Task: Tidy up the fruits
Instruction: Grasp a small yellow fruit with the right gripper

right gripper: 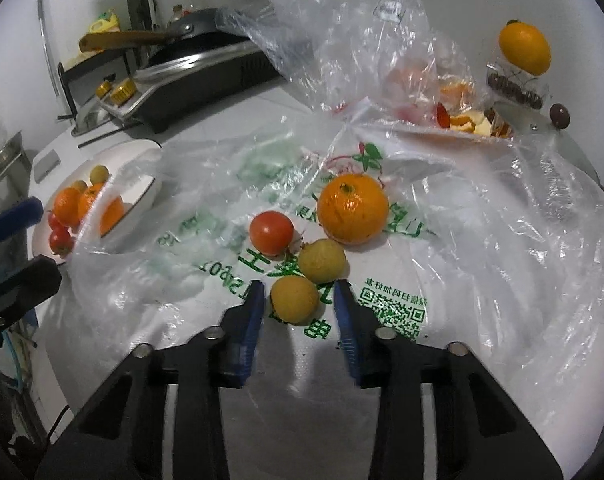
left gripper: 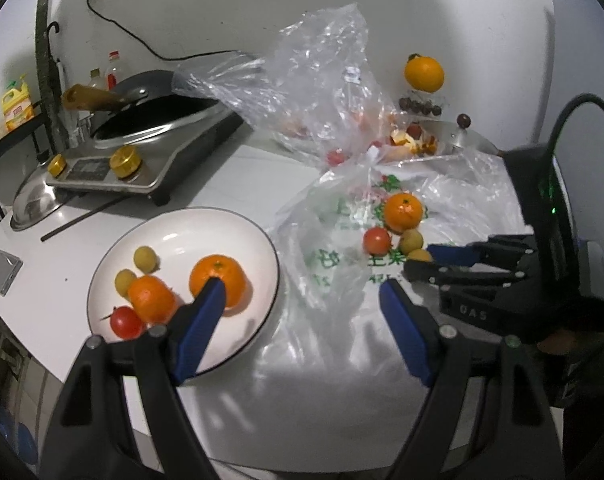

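Between the blue tips of the right tongs point(right gripper: 300, 284) lay a small yellow fruit point(right gripper: 295, 300). These tongs were narrow, with one tip on each side of the fruit. A thin gap showed on both sides, so they were not squeezing it. Touching it at 1 o'clock sat another yellow fruit point(right gripper: 322, 261). A loose tomato point(right gripper: 271, 233) sat at 11 o'clock from the tongs. A big loose orange point(right gripper: 353, 209) sat farther out at 1 o'clock. All four lay on a flat plastic bag with green print point(right gripper: 462, 280), spread over the counter point(left gripper: 62, 280).

The left tongs point(left gripper: 304, 286) were wide apart and held nothing. They hung above the edge of the printed bag. Their left tip showed in front of a plate orange point(left gripper: 222, 276).

That orange sat on a white plate point(left gripper: 238, 224), at 9 o'clock from the left tongs. A second plate orange point(left gripper: 150, 298), two little yellow fruits point(left gripper: 146, 258) and a plate tomato point(left gripper: 126, 322) sat there too, close together on the plate's left side.

Farther back at 11 o'clock stood a stove point(left gripper: 150, 168) with a dark pan point(left gripper: 154, 100) on it. A crumpled clear bag point(left gripper: 322, 80) stood at 12 o'clock, and a far orange point(left gripper: 424, 74) sat up high at 1 o'clock by the wall.
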{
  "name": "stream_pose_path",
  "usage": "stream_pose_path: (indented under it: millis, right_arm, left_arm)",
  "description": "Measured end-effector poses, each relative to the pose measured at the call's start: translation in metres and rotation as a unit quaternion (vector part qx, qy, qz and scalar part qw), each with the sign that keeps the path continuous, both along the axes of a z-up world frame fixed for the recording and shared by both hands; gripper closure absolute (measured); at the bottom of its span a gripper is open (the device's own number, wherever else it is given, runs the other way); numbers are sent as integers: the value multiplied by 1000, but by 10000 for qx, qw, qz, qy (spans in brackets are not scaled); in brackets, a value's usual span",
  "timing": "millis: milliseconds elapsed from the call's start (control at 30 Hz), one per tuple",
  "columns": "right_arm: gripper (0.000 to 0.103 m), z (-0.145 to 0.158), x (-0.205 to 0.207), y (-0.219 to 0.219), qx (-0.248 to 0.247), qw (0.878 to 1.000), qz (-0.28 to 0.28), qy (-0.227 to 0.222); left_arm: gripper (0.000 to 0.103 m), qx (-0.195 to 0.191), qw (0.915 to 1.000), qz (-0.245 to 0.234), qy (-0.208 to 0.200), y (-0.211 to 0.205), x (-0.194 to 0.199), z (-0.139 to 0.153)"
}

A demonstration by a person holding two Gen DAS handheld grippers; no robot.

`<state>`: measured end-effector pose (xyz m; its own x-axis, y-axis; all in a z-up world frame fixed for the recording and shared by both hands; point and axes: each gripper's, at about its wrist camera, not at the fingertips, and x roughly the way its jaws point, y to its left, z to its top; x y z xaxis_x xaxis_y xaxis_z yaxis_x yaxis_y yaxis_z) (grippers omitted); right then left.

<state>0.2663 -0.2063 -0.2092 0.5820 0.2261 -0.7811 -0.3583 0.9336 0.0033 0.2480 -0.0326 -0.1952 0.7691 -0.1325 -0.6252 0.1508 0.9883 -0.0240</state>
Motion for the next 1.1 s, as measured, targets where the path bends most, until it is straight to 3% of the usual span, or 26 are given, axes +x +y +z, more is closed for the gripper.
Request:
stream_pose_path:
  millis: [600,867,1100]
  right_arm:
    - [75,29,-8,-50,263,9989,-76,-391]
    - [75,27,-6,-73,382,9984,-152,-376]
    - [75,23,-4,-89,544,9977,-226,-340]
  left_arm:
    - [23,245,9976,-635,135,-62,24,-8]
    - [24,323,9949,-924,241,-89,38,-17]
    - [31,423,9925,-1120,253,-108,52,-21]
